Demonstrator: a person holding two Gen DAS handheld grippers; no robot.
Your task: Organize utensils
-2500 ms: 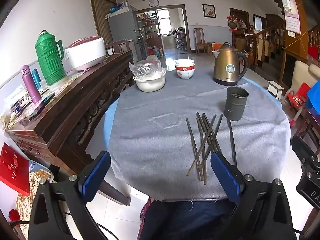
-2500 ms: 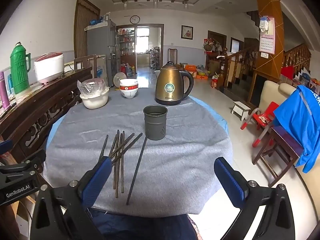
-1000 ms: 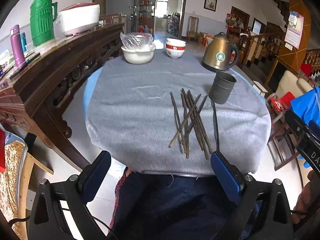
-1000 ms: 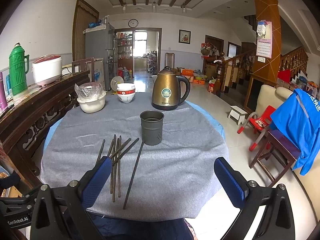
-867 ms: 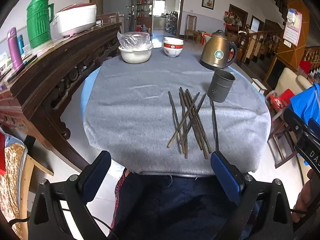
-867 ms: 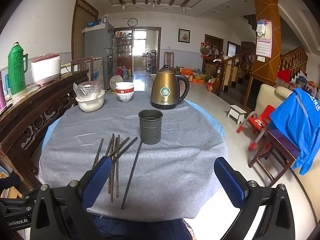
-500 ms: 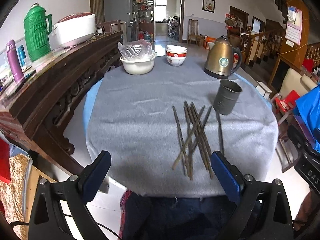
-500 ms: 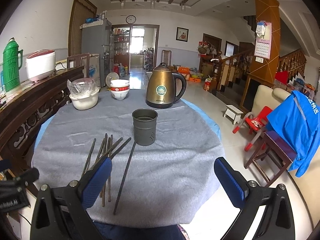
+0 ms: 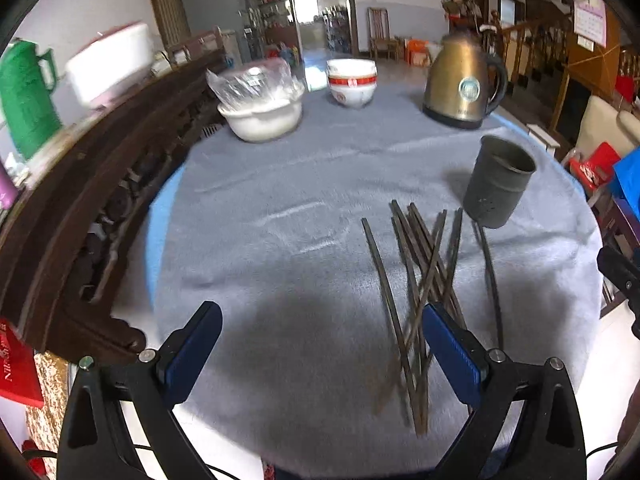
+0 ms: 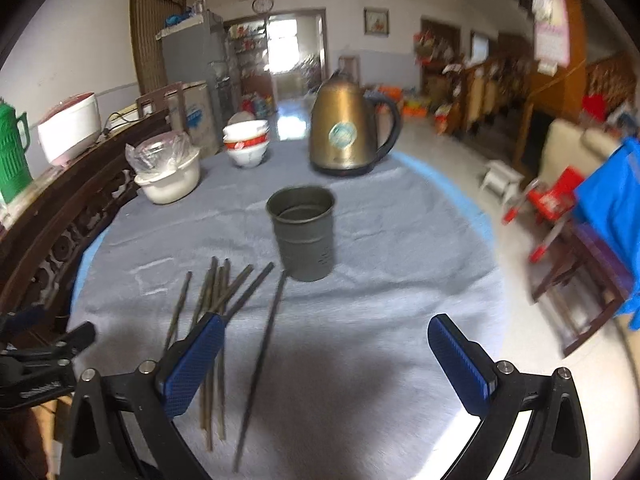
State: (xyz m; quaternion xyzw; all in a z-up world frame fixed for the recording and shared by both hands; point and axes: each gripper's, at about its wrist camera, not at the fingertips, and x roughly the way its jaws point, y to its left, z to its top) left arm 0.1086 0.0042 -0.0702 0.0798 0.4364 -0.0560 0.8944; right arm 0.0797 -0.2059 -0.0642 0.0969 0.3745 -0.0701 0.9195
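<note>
Several dark chopsticks (image 9: 420, 280) lie in a loose crossed pile on the grey cloth of the round table (image 9: 280, 208); the right wrist view shows them as chopsticks (image 10: 224, 300) at lower left. A dark metal holder cup (image 9: 496, 184) stands upright just beyond them, and its empty mouth is visible on the holder cup (image 10: 304, 232). My left gripper (image 9: 320, 344) is open over the table's near part, its right finger over the pile's near ends. My right gripper (image 10: 326, 354) is open above the cloth, right of the pile, nothing between its fingers.
A brass kettle (image 10: 348, 136), stacked red-and-white bowls (image 10: 246, 146) and a plastic-covered white bowl (image 10: 168, 172) stand at the table's far side. A dark wooden sideboard (image 9: 80, 184) runs along the left with a green thermos (image 9: 24, 96). Chairs and a blue cloth (image 10: 608, 208) stand right.
Both grippers have moved forward and lower over the table, so the chopsticks and cup look larger and nearer. Both stay open. Nothing on the table has shifted.
</note>
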